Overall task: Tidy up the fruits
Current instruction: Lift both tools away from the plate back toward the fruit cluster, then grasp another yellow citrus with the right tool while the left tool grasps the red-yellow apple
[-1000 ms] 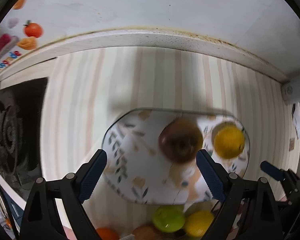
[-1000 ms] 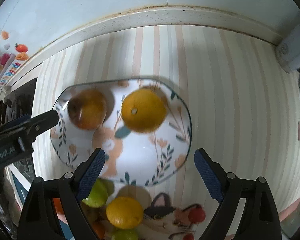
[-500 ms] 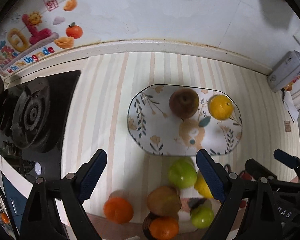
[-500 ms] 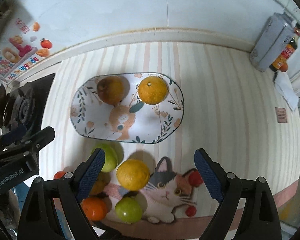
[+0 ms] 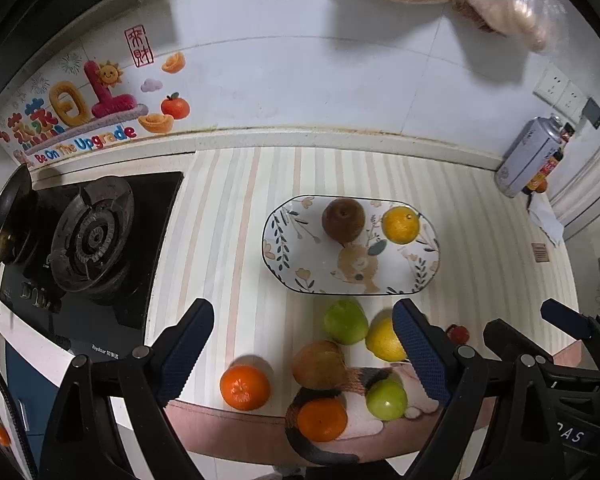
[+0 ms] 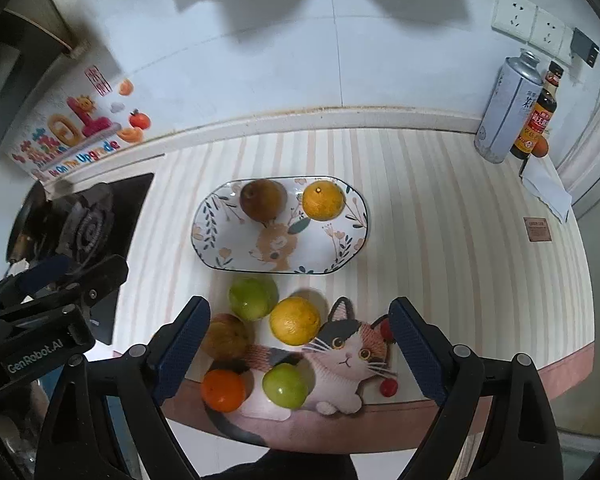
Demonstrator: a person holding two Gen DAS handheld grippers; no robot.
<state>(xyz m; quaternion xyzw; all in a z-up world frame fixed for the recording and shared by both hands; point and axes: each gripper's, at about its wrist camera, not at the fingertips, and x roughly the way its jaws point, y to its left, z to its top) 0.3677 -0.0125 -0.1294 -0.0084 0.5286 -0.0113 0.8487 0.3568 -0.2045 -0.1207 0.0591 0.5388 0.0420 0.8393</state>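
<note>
Plainly "GenRobot.AI" left gripper [image 6: 40, 284], "Be On The Upgrade" sticker [image 5: 80, 144]

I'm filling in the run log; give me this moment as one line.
plate: brown fruit, orange | counter: six fruits | left gripper: open, empty | right gripper: open, empty

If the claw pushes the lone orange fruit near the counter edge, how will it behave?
The lone orange fruit looks round and smooth, so it would probably roll rather than slide. It sits close to the counter's front edge, so a push that way may drop it. It seems firm enough to grip.
</note>
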